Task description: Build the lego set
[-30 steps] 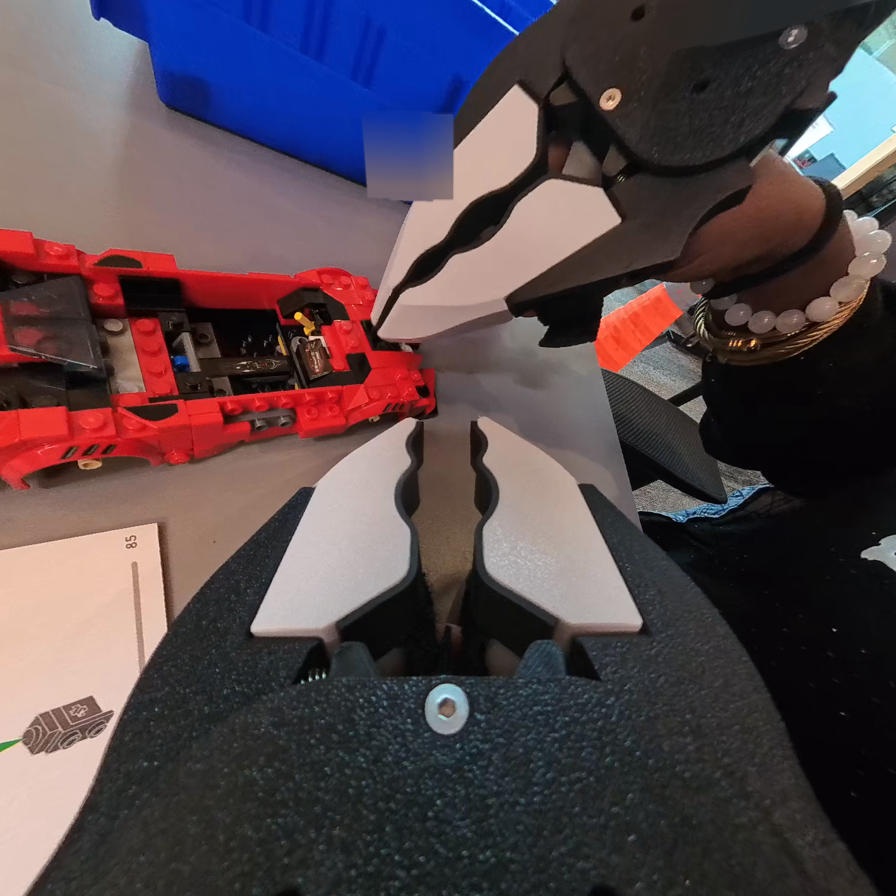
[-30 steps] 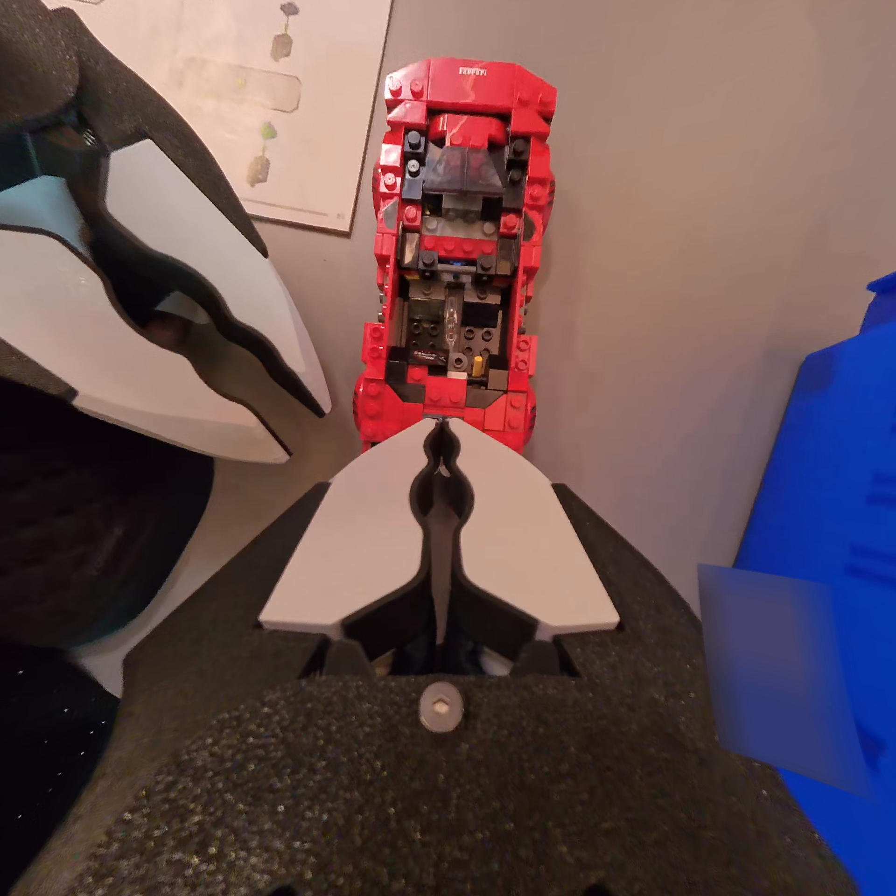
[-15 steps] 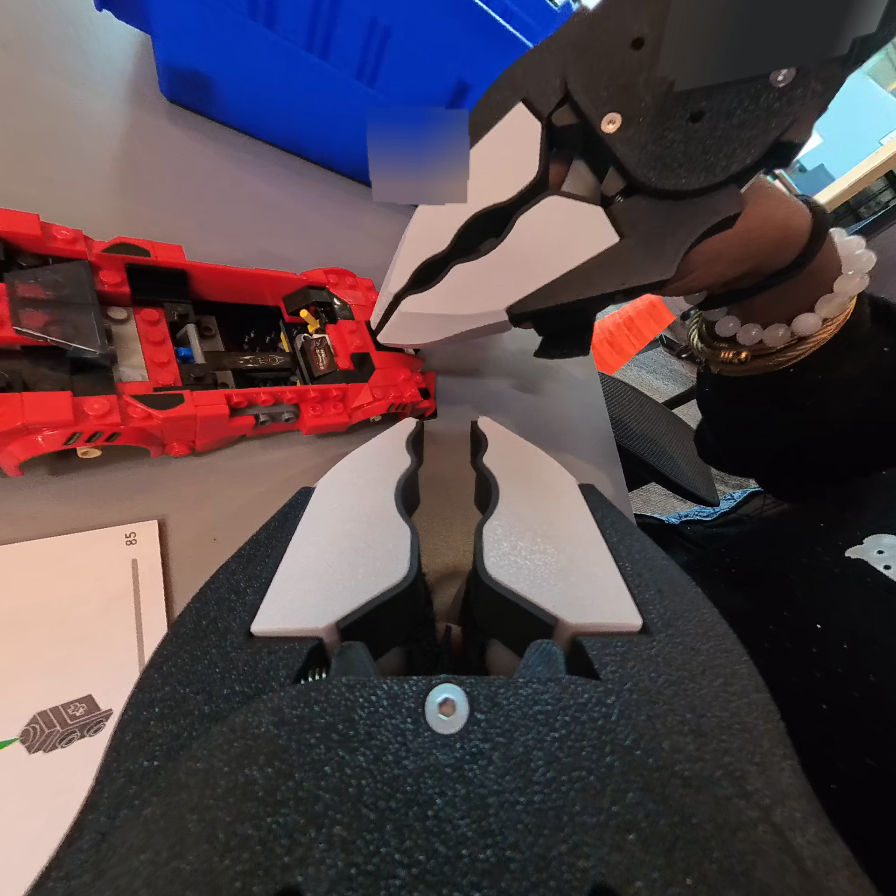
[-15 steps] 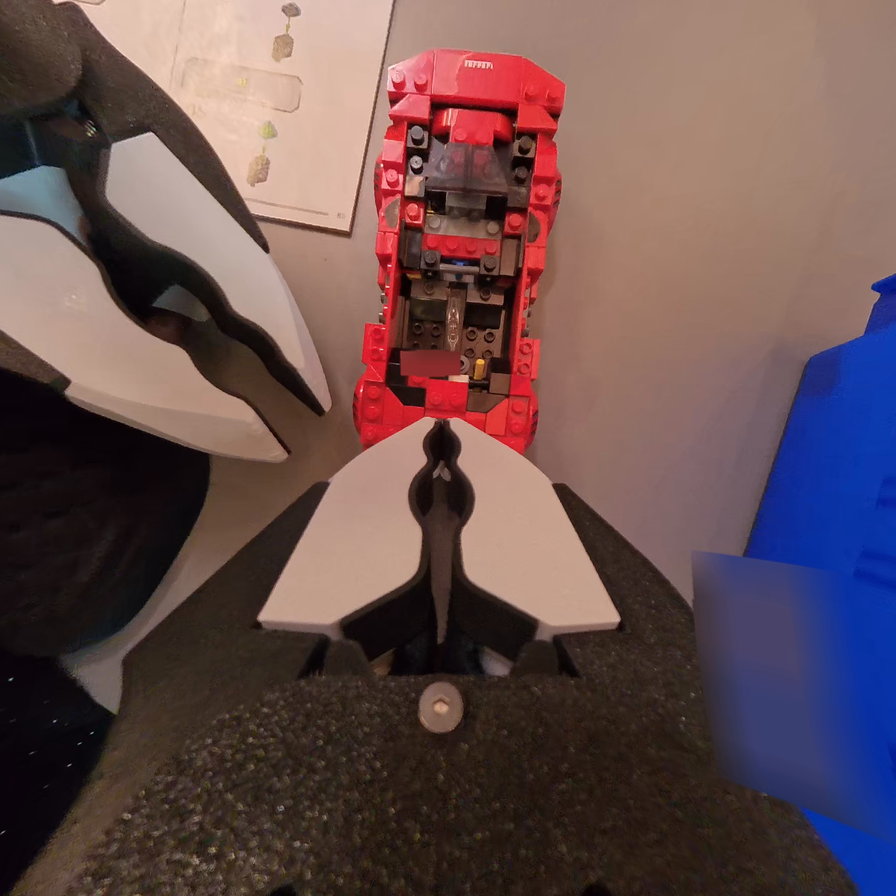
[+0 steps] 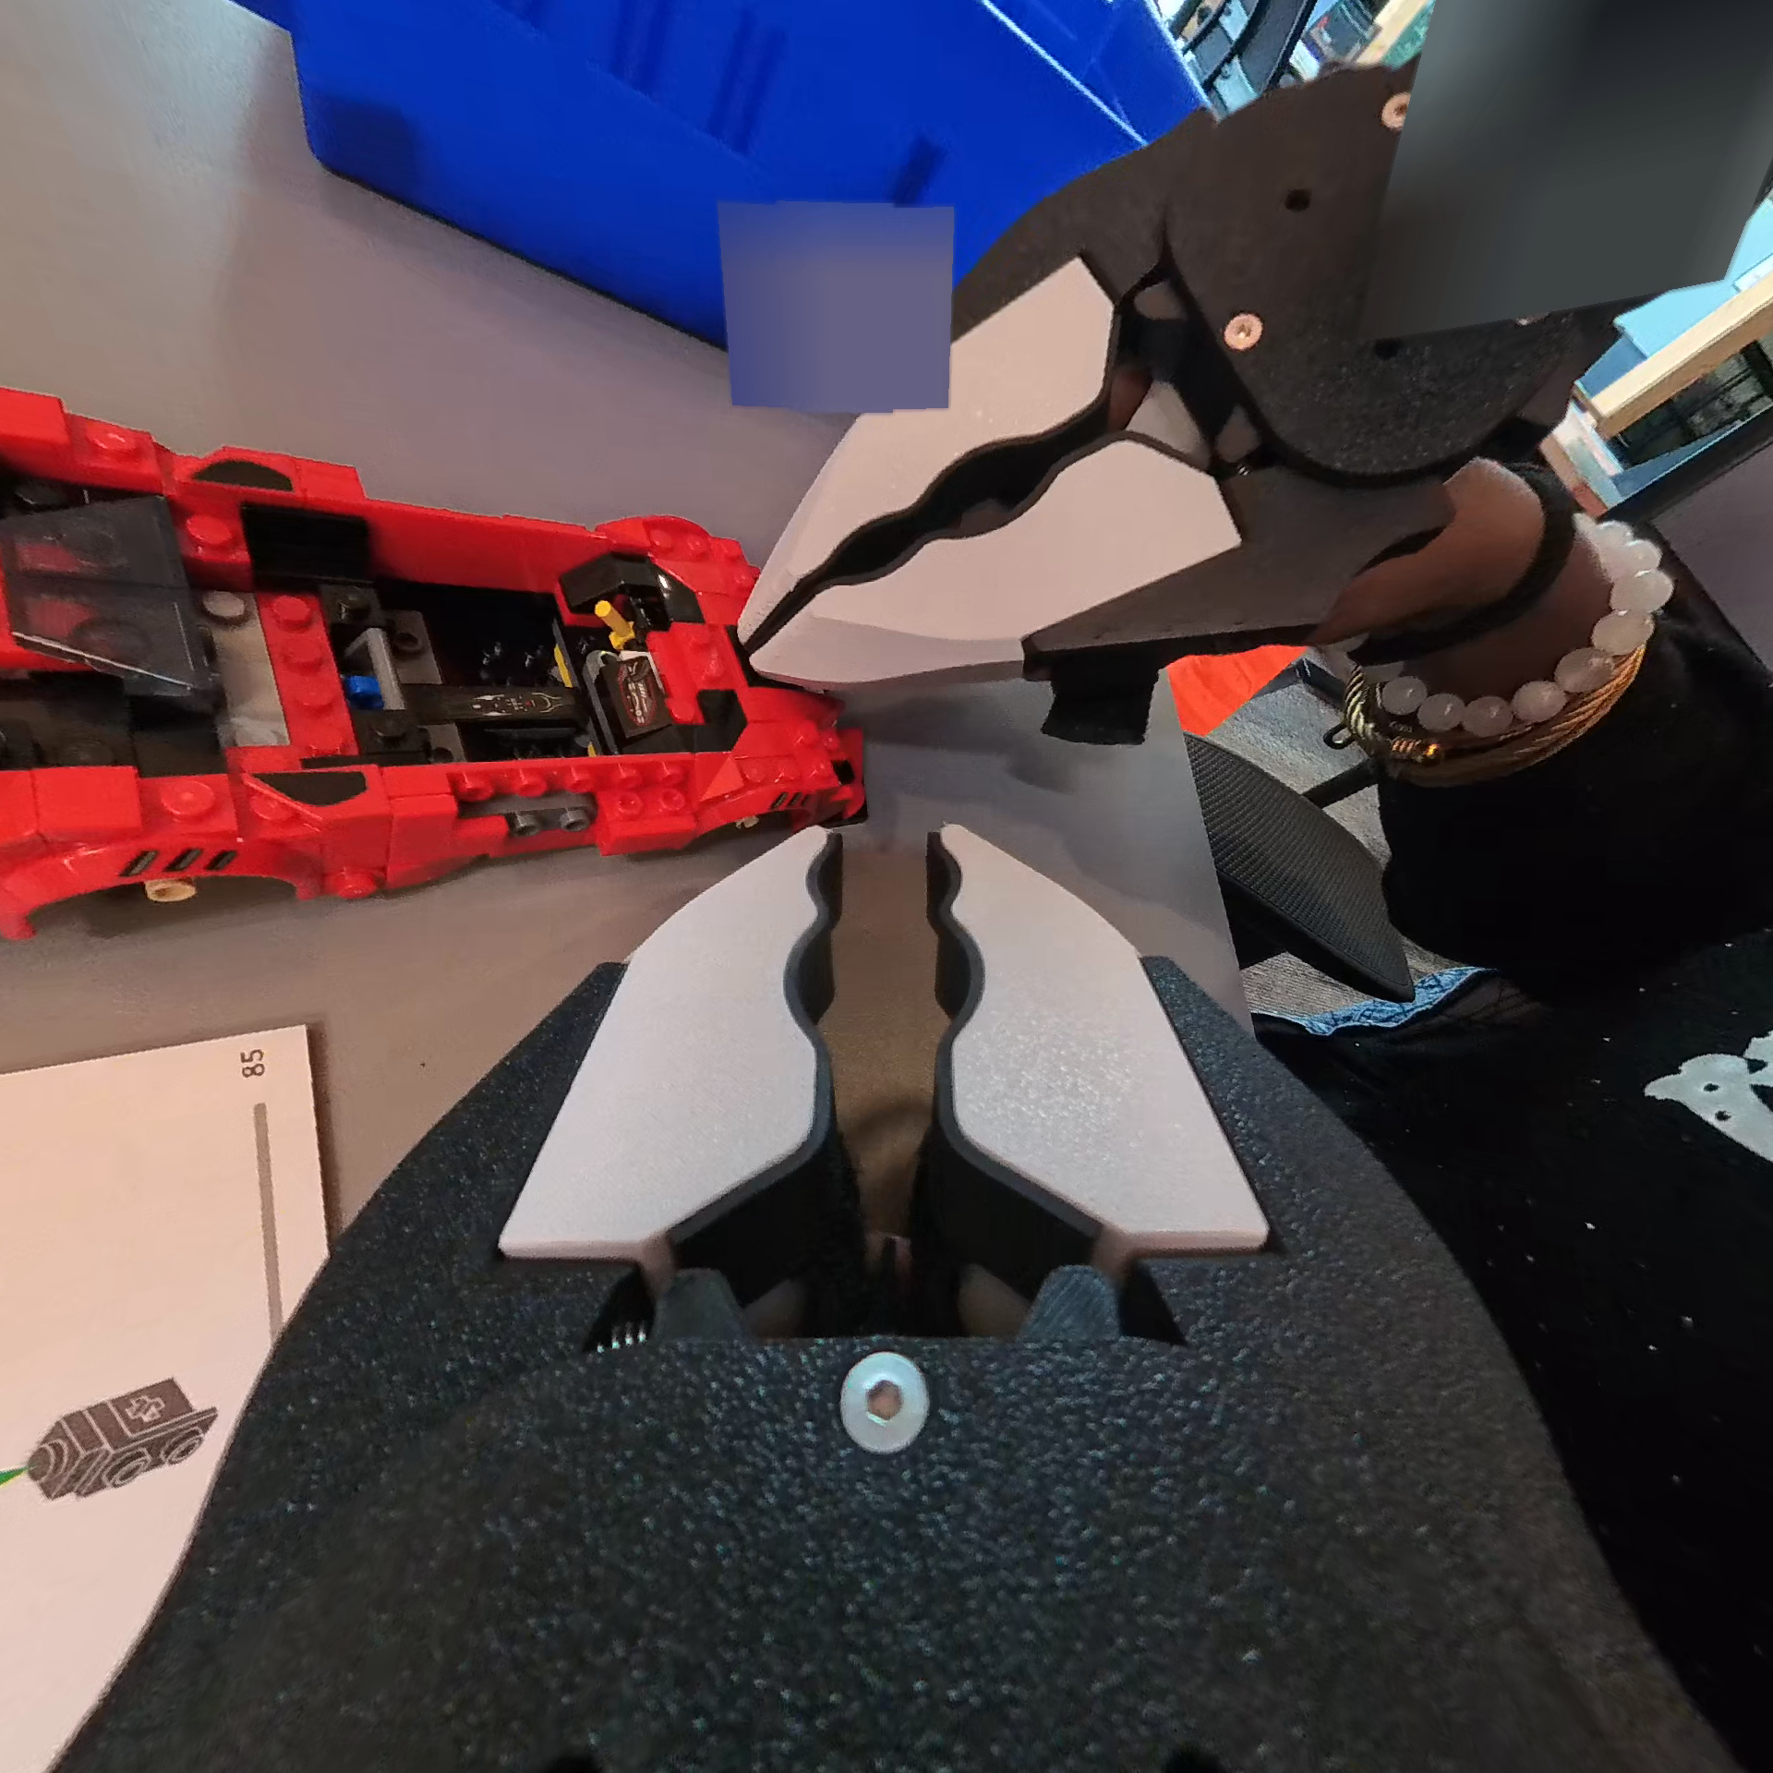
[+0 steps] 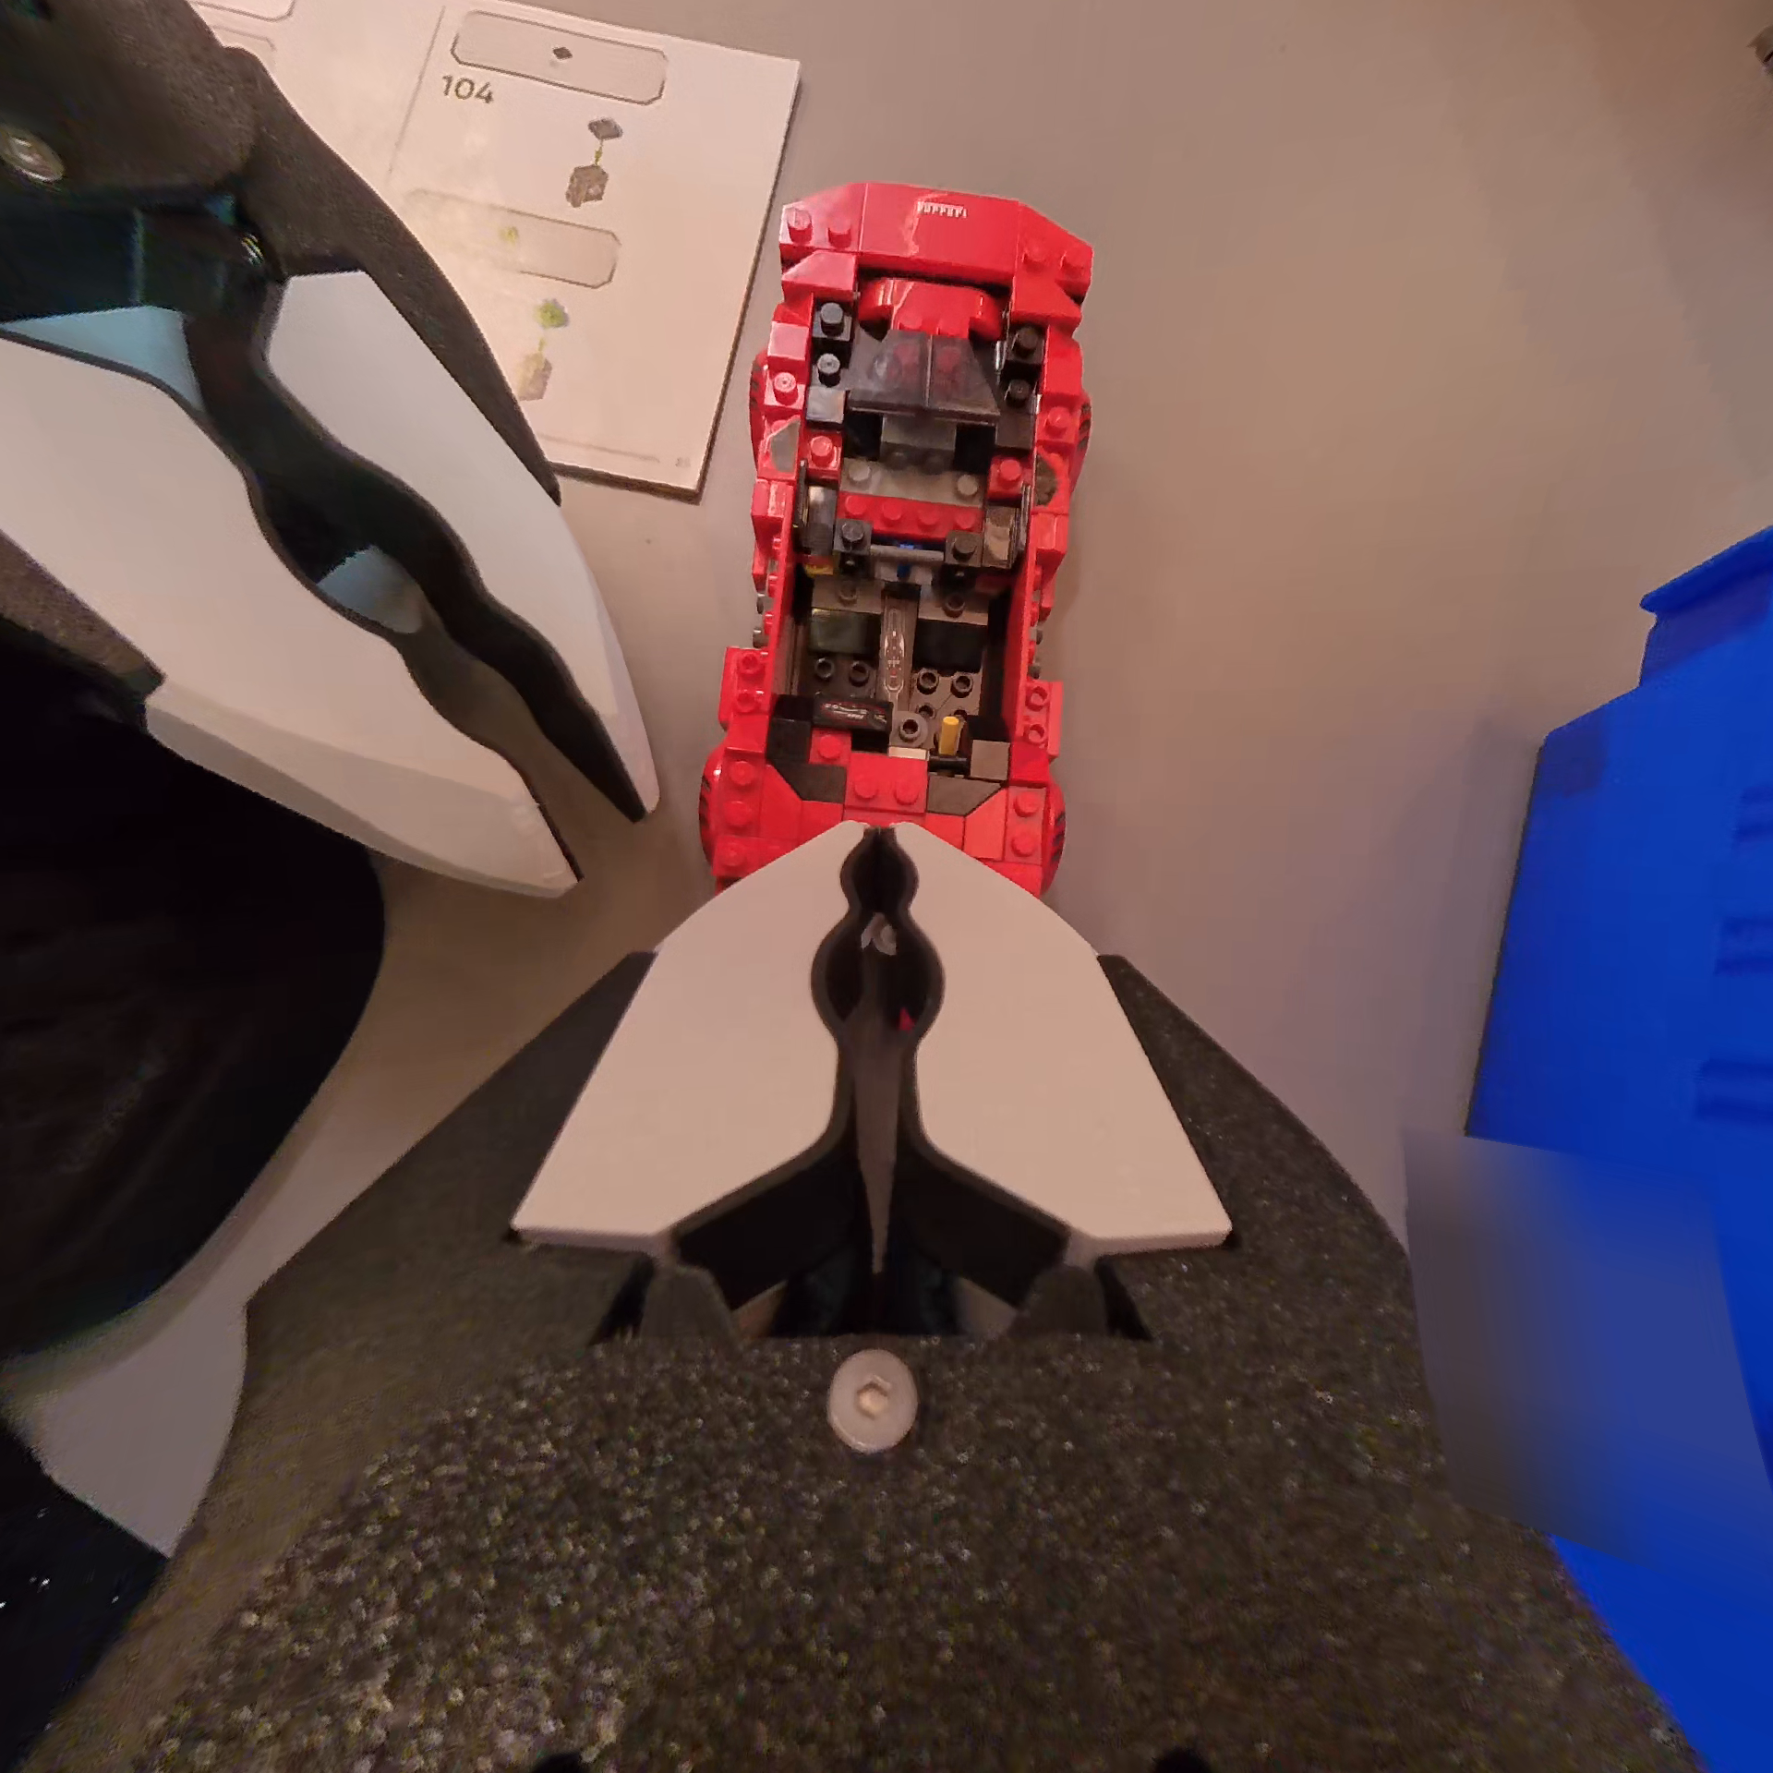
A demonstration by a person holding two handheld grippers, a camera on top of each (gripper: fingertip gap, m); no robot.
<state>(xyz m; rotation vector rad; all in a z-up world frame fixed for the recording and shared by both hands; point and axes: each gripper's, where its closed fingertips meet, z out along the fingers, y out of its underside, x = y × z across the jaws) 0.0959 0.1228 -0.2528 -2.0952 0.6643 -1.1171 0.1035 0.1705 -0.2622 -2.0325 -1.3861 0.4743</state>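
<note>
A partly built red lego car (image 5: pixel 317 710) lies on the grey table (image 5: pixel 403 345), its roof open on a black interior. My right gripper (image 5: pixel 753 638) is shut, and its tips touch the top of the car's near end. In the right wrist view the right gripper (image 6: pixel 881 833) points along the car (image 6: pixel 911 537), with its tips over the car's nearest edge. My left gripper (image 5: pixel 883 839) is slightly open and empty, just off the car's near corner. It also shows in the right wrist view (image 6: pixel 604 844), left of the car.
A blue plastic bin (image 5: pixel 672 125) stands behind the car, and shows in the right wrist view (image 6: pixel 1650 863) to the right. An open instruction booklet (image 5: pixel 144 1247) lies beside the car, also seen from the right wrist (image 6: pixel 595 259). A hand with bead bracelets (image 5: pixel 1497 595) holds the right gripper past the table edge. Tip to tip, the grippers are about 5 cm apart.
The right gripper's body has swung back and up while its tips stay at the car's near end, so more of the booklet shows. The left gripper has not moved.
</note>
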